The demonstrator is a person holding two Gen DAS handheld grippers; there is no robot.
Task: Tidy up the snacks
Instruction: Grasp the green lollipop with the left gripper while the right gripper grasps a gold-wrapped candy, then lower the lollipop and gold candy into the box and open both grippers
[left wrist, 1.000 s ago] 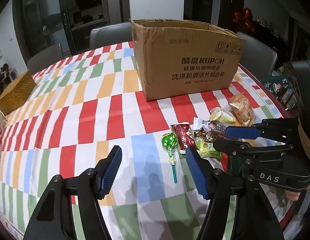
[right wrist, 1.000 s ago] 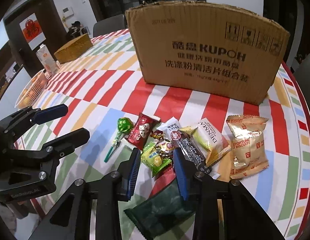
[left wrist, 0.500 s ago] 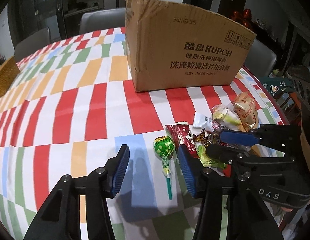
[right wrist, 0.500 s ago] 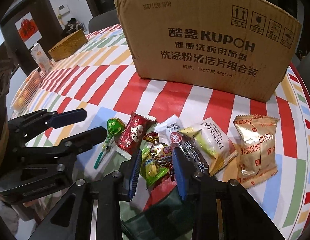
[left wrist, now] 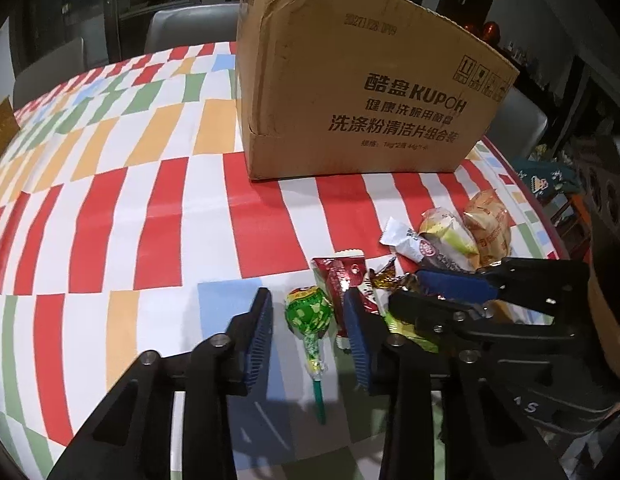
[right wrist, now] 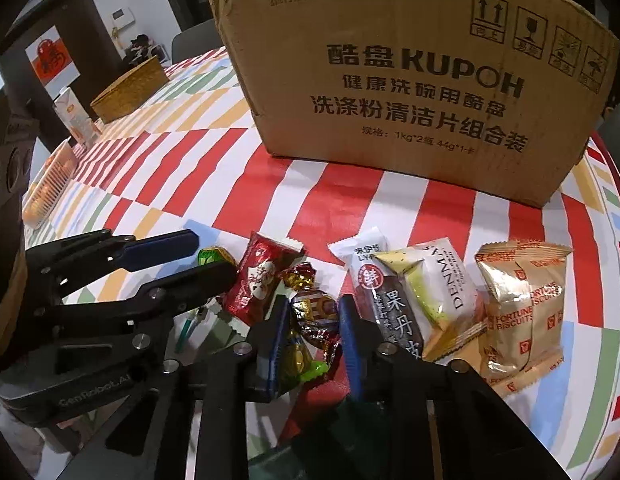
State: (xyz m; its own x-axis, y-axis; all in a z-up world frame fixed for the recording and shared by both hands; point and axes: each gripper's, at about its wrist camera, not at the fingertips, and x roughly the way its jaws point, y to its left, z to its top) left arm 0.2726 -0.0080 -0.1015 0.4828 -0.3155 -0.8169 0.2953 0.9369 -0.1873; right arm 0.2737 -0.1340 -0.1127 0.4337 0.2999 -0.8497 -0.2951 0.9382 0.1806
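Note:
A pile of snacks lies on the checked tablecloth in front of a cardboard box [left wrist: 350, 100] [right wrist: 410, 80]. My left gripper [left wrist: 307, 300] [right wrist: 212, 252] straddles a green lollipop [left wrist: 310, 310]. Its jaws are closing, with a thin gap still on each side of the lollipop's head. My right gripper [right wrist: 314, 302] [left wrist: 406, 288] is closing on a gold-and-brown foil candy [right wrist: 314, 312], and its pads press the candy's sides. A green-yellow packet [right wrist: 298, 360] lies under that candy. A red packet [left wrist: 342, 280] [right wrist: 258, 280] sits between the two grippers.
Right of the candy lie a dark fruit-leather bar [right wrist: 390, 312], a Denmark pastry pack [right wrist: 442, 292] and a gold Fortune Biscuits pack [right wrist: 522, 308]. A woven basket [right wrist: 130, 90], a carton [right wrist: 76, 116] and a white basket [right wrist: 46, 192] stand far left. The table's red rim [right wrist: 614, 200] runs at the right.
Both grippers have come down and nearer to the snacks. The left jaws have narrowed from wide to close around the lollipop. The right jaws have narrowed onto the foil candy.

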